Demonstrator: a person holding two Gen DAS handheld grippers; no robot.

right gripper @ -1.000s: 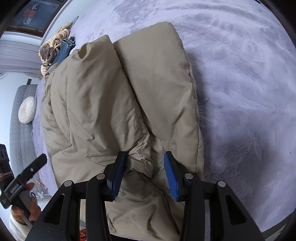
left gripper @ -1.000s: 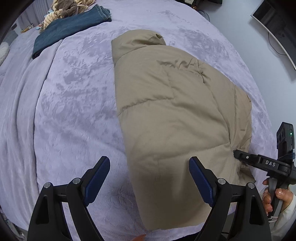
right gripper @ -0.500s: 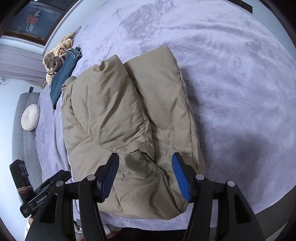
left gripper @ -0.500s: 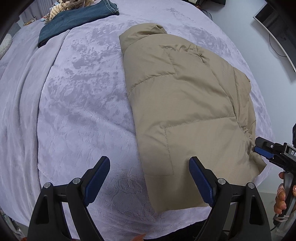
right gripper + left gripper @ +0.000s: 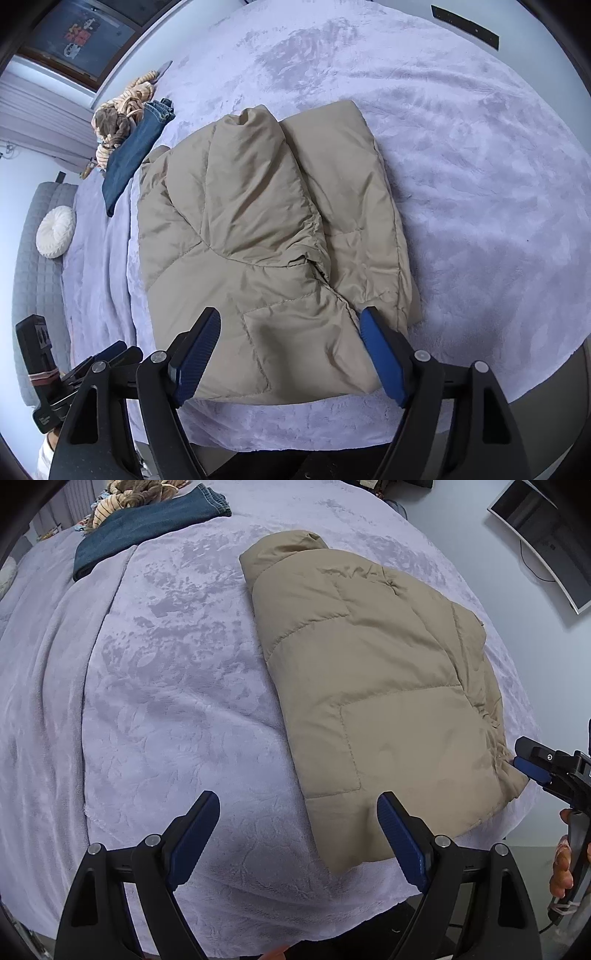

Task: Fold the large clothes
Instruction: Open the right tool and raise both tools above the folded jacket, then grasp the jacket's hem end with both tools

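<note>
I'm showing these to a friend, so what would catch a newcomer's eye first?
A puffy tan jacket, folded, lies near the front edge of a lavender blanket. Both grippers hover open above it, with nothing between their blue-padded fingers. Farther back, folded jeans lie beside a heap of rope-like stuff.

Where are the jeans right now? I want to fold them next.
The jeans lie at the far left of the bed, top left in both views, beside a pile of striped fabric and apart from the tan jacket.
</note>
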